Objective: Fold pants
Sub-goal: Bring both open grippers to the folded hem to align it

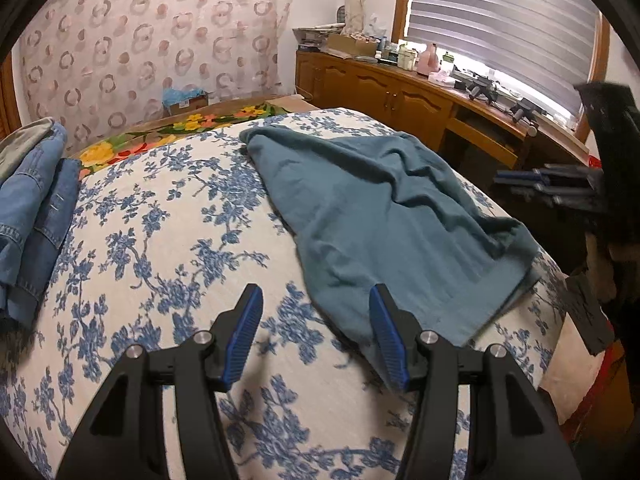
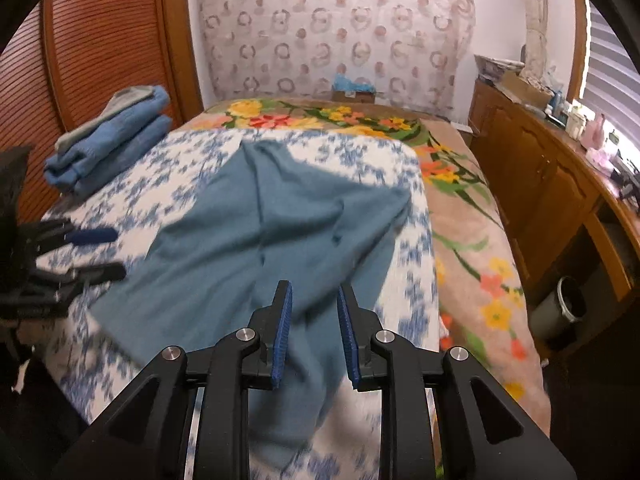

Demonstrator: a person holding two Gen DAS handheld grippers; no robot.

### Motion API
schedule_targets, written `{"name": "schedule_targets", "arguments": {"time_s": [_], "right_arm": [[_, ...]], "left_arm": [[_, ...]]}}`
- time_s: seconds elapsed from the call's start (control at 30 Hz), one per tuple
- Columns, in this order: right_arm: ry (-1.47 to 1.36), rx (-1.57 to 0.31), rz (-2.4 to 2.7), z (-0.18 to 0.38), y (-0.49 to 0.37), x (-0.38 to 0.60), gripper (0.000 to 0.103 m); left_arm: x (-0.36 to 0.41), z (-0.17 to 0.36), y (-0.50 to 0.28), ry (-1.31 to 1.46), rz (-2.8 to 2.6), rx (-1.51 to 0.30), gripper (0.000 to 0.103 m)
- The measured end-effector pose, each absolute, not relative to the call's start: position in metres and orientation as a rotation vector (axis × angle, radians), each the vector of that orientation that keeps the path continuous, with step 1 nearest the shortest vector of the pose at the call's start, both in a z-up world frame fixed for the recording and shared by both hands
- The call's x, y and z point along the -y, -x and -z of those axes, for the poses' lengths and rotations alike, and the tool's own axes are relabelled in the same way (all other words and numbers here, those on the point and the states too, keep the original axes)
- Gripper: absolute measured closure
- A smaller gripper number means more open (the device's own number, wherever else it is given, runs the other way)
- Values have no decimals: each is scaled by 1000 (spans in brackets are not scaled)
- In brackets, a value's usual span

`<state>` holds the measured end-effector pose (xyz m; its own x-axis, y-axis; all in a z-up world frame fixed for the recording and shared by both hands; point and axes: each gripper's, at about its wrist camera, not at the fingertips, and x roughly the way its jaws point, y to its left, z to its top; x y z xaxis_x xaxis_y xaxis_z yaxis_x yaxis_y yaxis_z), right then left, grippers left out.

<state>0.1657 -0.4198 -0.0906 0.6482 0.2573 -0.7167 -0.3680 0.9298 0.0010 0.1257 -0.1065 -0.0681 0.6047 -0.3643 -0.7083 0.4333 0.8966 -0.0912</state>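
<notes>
Teal pants (image 1: 380,208) lie loosely spread and wrinkled on the bed, one leg reaching toward the far end. My left gripper (image 1: 316,292) hovers open over the bedspread at the pants' near left edge, with nothing between its pads. The right gripper (image 2: 314,286) hangs over the near part of the pants (image 2: 272,232), its jaws a little apart and no cloth pinched between them. Each gripper also shows in the other's view: the right gripper (image 1: 504,184) at the bed's right side, the left gripper (image 2: 116,252) at the left.
The bed carries a white bedspread with blue flowers (image 1: 160,240) over a flowered blanket (image 2: 472,216). A stack of folded jeans (image 2: 116,140) sits at the far left. A wooden cabinet (image 1: 400,92) with clutter runs along the right, and a bin (image 2: 568,308) stands below it.
</notes>
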Motion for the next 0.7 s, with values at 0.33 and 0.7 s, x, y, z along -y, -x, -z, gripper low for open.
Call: {"name": "schedule_targets", "arguments": {"time_s": [0.33,0.7], "right_arm": [[118,-803,-319,111,-132,434,78],[83,-827,-327,116,-124,431,92]], "left_arm": [[121,67,-104,-121,490,-795,48],[120,70,-98,-122,492,-814,48]]}}
